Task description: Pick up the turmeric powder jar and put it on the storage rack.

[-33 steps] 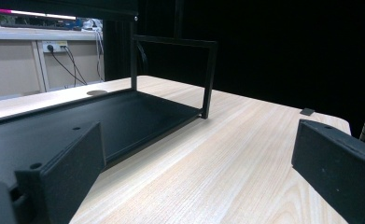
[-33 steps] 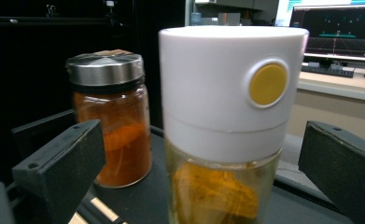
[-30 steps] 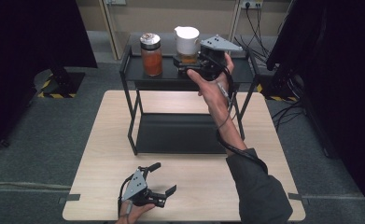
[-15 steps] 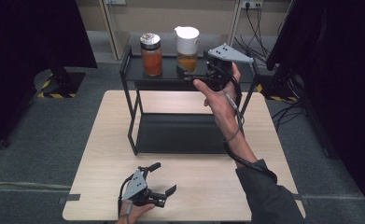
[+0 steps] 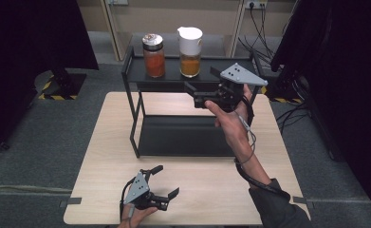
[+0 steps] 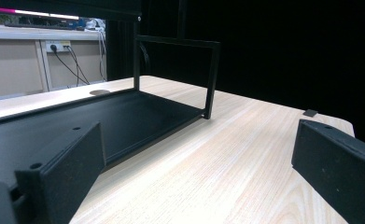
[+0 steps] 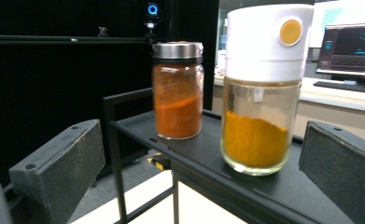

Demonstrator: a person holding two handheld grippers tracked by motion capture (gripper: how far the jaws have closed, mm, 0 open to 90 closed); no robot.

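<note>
Your right gripper [image 5: 203, 88] hangs in the air in front of the black rack [image 5: 136, 114], level with its top shelf, jaws spread wide and holding nothing. In the right gripper view the white-capped jar [image 7: 263, 91] sits between the two jaws but farther off, not touched. That jar stands toward the right of the rack's top shelf, with the metal-lidded jar [image 5: 153, 55] just beside it on the left, a small gap between them.

Both look like glass, so treat them as rigid, smooth and breakable. The white-capped one is less than half full of yellow powder, probably light but top-heavy under that tall cap. Take it on the clear glass body below the cap, squarely across its width; the cap may well lift or turn if you squeeze there.

Your left gripper [image 5: 160, 183] rests low on the table [image 5: 268, 156], near its front edge and well in front of the rack, jaws apart and empty, facing the rack's bare lower shelf.
</note>
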